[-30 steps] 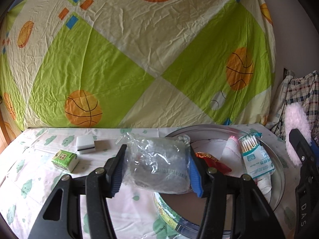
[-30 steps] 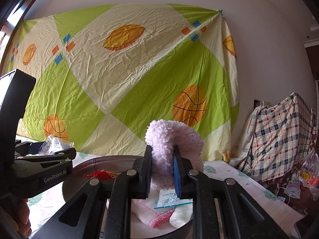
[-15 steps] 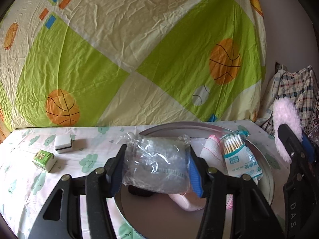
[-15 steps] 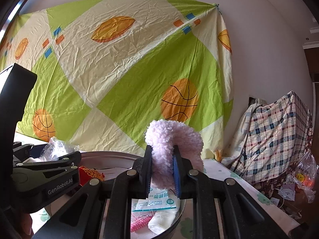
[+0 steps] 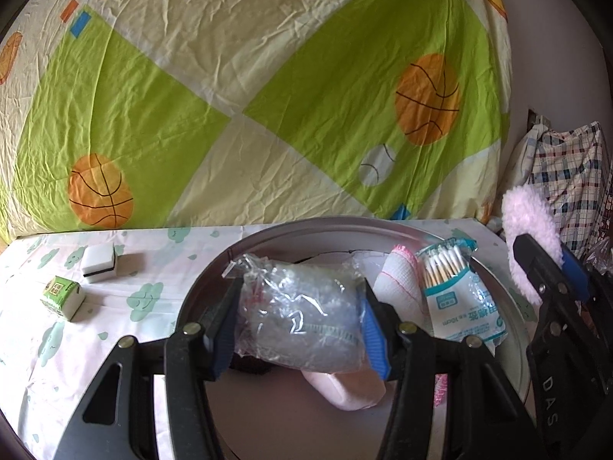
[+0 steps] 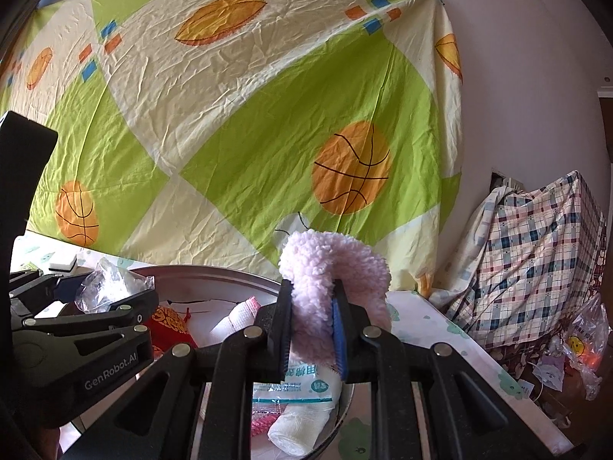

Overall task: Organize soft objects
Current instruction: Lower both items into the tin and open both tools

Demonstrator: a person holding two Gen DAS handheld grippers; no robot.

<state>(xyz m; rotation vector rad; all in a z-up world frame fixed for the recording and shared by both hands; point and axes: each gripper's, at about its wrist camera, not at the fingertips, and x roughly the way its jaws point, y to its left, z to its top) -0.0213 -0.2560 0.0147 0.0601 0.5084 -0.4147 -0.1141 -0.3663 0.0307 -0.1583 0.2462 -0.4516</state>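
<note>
My left gripper (image 5: 299,326) is shut on a clear plastic bag (image 5: 302,318) with something grey inside, held over the round metal tray (image 5: 245,245). In the tray lie a cotton swab pack (image 5: 456,291), a rolled white cloth (image 5: 398,287) and a pale pink item (image 5: 345,387). My right gripper (image 6: 312,329) is shut on a fluffy pink piece (image 6: 329,268) above the tray's right rim (image 6: 214,274). That fluffy piece (image 5: 528,226) and right gripper show at the right edge of the left wrist view. A red pouch (image 6: 168,322) lies in the tray.
A white sponge block (image 5: 99,262) and a small green box (image 5: 61,295) sit on the cloud-print tablecloth (image 5: 145,253) left of the tray. A basketball-print sheet (image 5: 268,96) hangs behind. A plaid-covered pile (image 6: 536,253) stands to the right of the table.
Both grippers moved forward over the tray with their loads still gripped. In the left wrist view the tray has slid under the bag and the sponge and box have shifted leftward.
</note>
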